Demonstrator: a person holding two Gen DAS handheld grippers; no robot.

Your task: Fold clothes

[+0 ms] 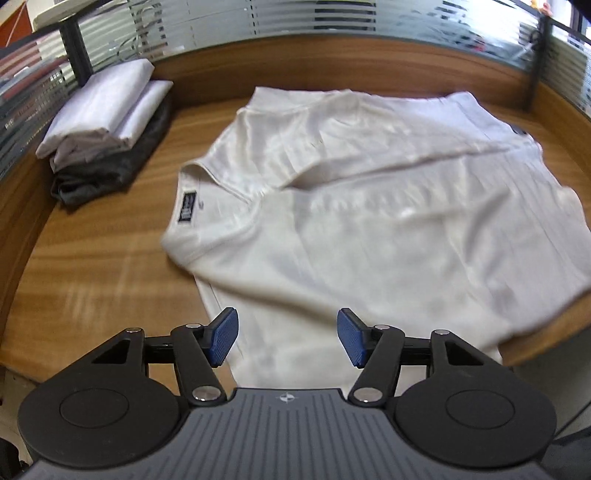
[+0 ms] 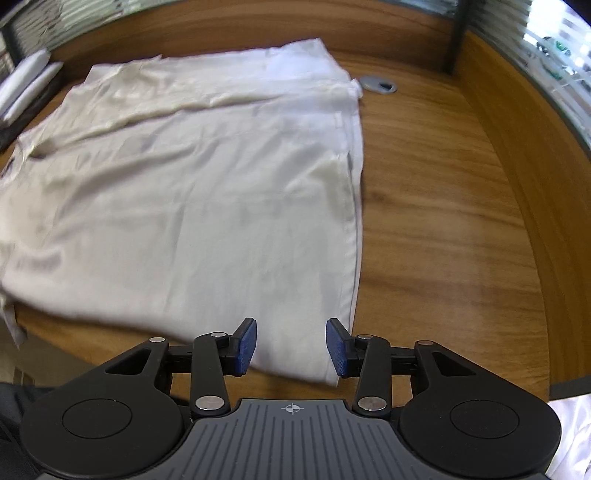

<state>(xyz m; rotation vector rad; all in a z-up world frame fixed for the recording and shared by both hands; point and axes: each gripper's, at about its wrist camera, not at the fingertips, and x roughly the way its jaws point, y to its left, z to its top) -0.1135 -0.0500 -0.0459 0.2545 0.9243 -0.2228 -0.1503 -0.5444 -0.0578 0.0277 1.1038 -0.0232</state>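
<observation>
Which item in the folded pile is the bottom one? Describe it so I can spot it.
Start at the wooden desk and go to its far left corner by the glass partition, where the pile sits. The bottom garment is dark charcoal and loosely bunched, unlike the white and grey pieces above it.

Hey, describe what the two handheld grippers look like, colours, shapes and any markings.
Both look alike. The left gripper and right gripper have black linkage arms with silver rivets, two round black discs at the sides, and a ribbed grey body bearing a small white crosshair mark. The finger pads are blue and finely textured. No cables, hands or sleeves show.
</observation>
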